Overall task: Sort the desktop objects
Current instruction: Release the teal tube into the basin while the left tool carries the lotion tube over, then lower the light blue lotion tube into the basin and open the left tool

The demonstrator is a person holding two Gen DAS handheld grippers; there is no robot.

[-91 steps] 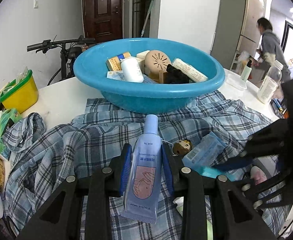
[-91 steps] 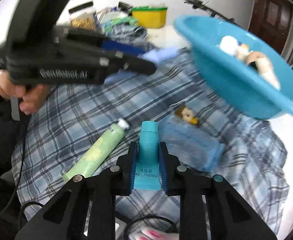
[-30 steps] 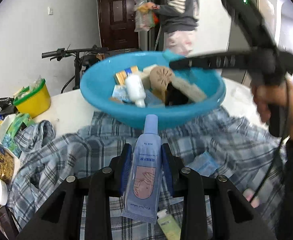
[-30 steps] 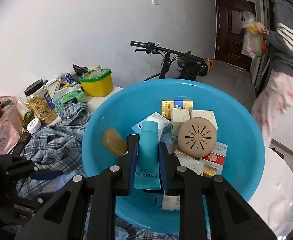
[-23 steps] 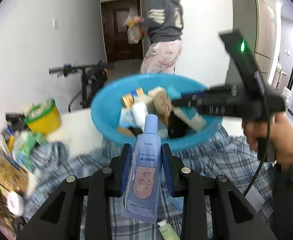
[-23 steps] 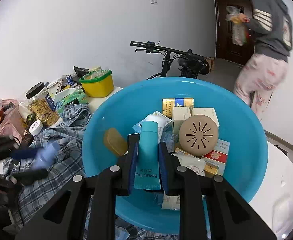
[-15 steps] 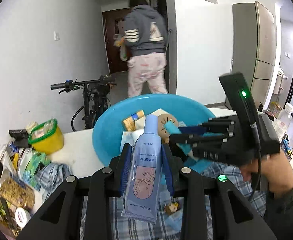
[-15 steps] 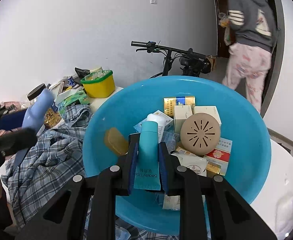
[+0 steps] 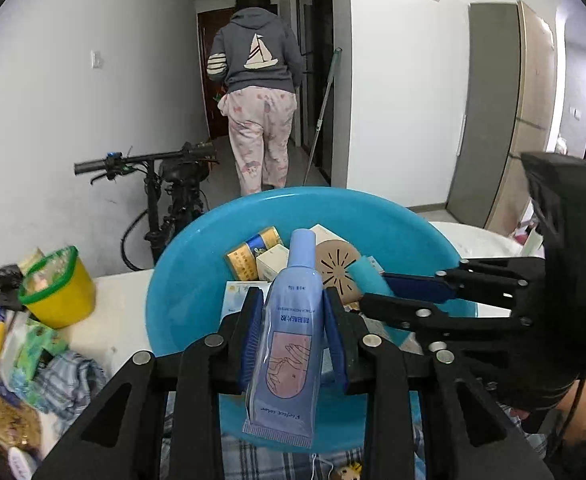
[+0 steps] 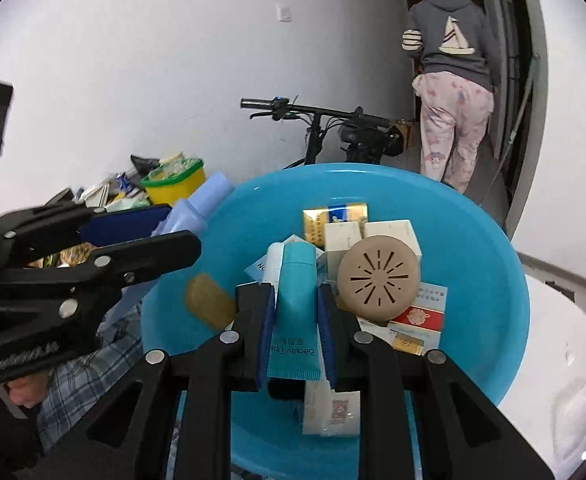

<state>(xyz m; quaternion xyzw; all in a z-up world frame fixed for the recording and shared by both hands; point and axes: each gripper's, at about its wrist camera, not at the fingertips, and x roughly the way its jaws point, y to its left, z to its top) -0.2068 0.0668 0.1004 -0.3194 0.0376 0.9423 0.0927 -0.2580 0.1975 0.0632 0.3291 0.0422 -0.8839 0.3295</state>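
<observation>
Two tubes are held above the blue basin (image 10: 493, 248): the left gripper (image 9: 295, 332) clamps a pale lavender tube (image 9: 289, 344) with a hand drawing on its front, cap forward; the right gripper (image 10: 295, 332) clamps a teal tube (image 10: 293, 312). Below lie boxes and a round tan vented disc (image 10: 379, 278).

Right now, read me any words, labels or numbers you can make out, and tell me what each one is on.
"Beauty Tips": teal tube in the right gripper, seen upside down.
"Perfect color": crimp end of the lilac tube in the left gripper, upside down, uncertain.
Chinese print on both tubes and on the boxes in the basin: too small to read.
</observation>
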